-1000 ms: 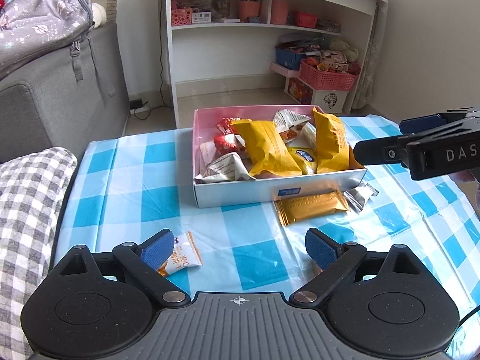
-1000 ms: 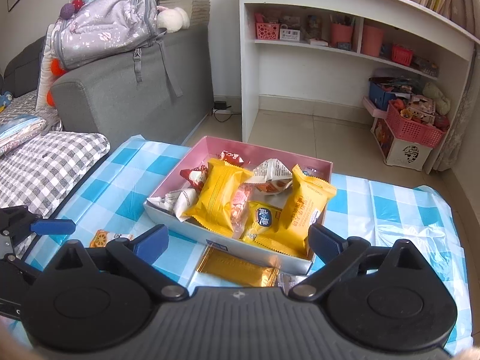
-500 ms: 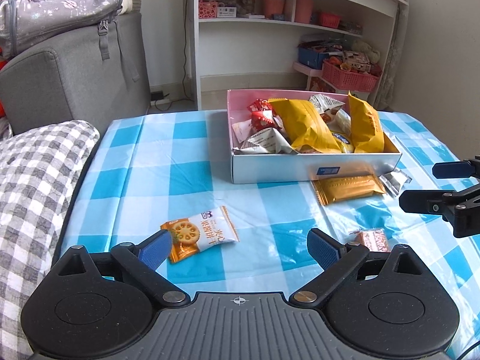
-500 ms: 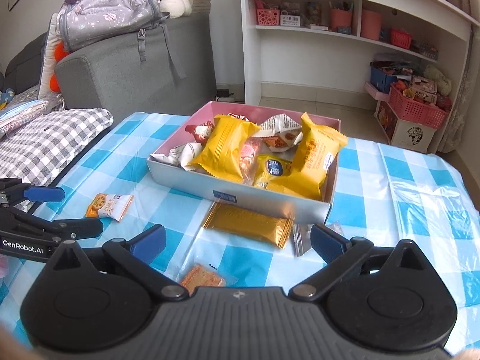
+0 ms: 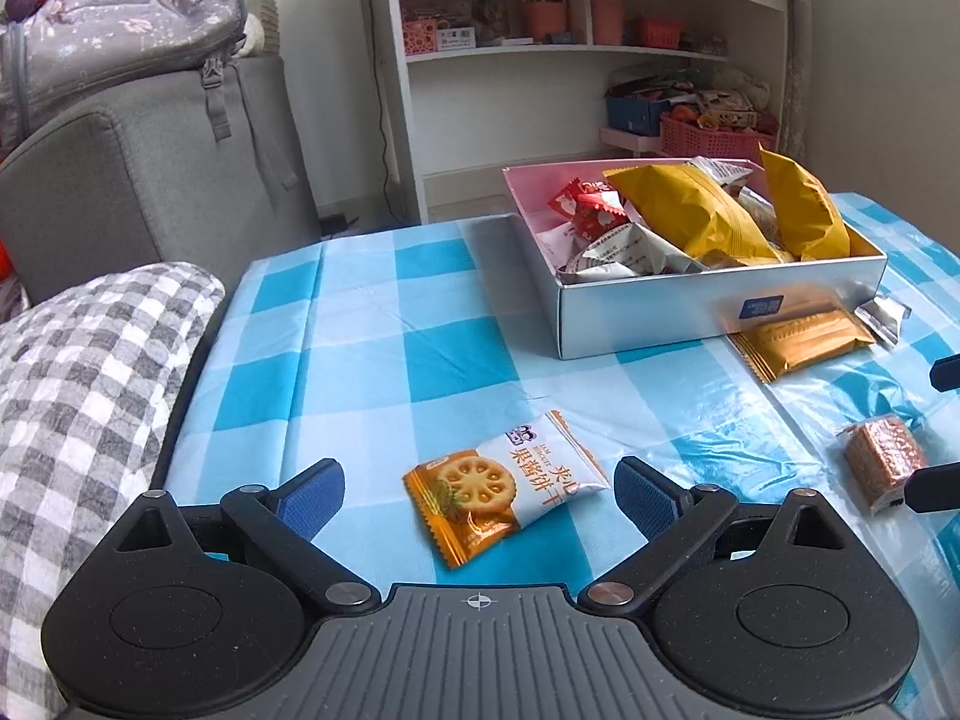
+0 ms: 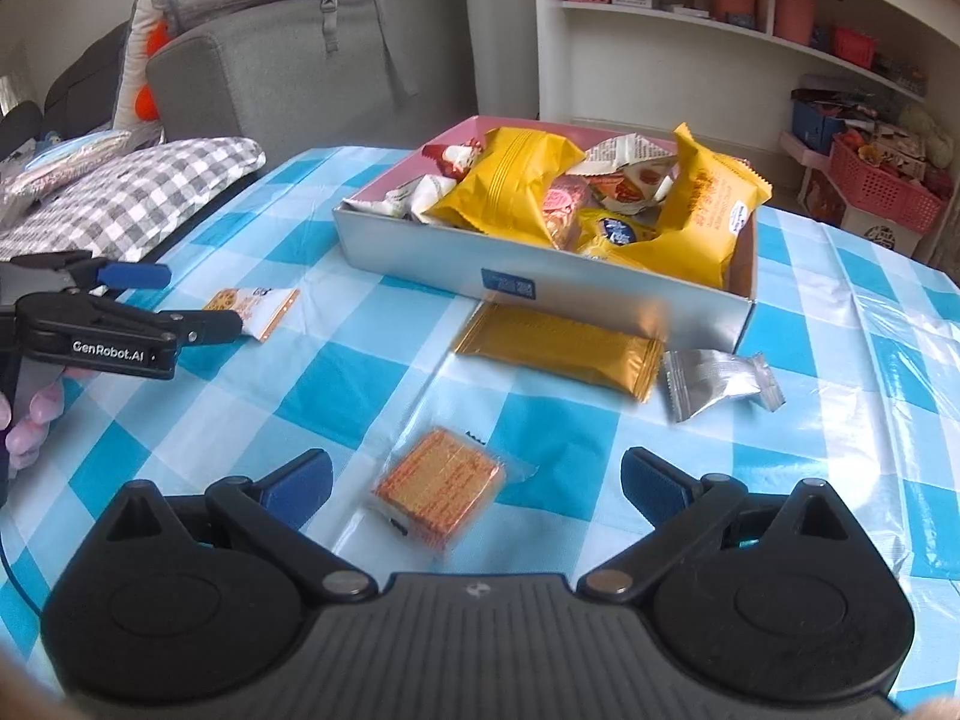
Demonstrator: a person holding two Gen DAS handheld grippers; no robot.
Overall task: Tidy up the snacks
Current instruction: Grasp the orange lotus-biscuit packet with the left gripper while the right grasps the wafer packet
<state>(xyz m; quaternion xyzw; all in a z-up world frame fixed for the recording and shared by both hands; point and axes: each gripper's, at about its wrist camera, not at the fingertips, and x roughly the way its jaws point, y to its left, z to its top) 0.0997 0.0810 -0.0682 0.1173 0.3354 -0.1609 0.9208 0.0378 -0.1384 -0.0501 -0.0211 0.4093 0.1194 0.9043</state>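
My left gripper (image 5: 479, 495), jaws spread, now frames the biscuit packet (image 5: 506, 486) at lower centre, its long axis running lower left to upper right; my right gripper (image 6: 477, 483), also spread, has neared the cracker packet (image 6: 441, 487).

We hold the left gripper (image 5: 479, 491) low at bottom centre of its view, jaws spread wide, nothing btwn them. Right gripper (image 6: 477, 481) likewise, bottom centre, jaws wide apart. Fingers (image 6: 27, 429) at left edge.

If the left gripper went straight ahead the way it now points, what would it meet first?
Most likely the biscuit packet, lying flat on the tablecloth between the open left gripper's fingers. Beyond it the cloth looks bare; height above the packet is unclear.
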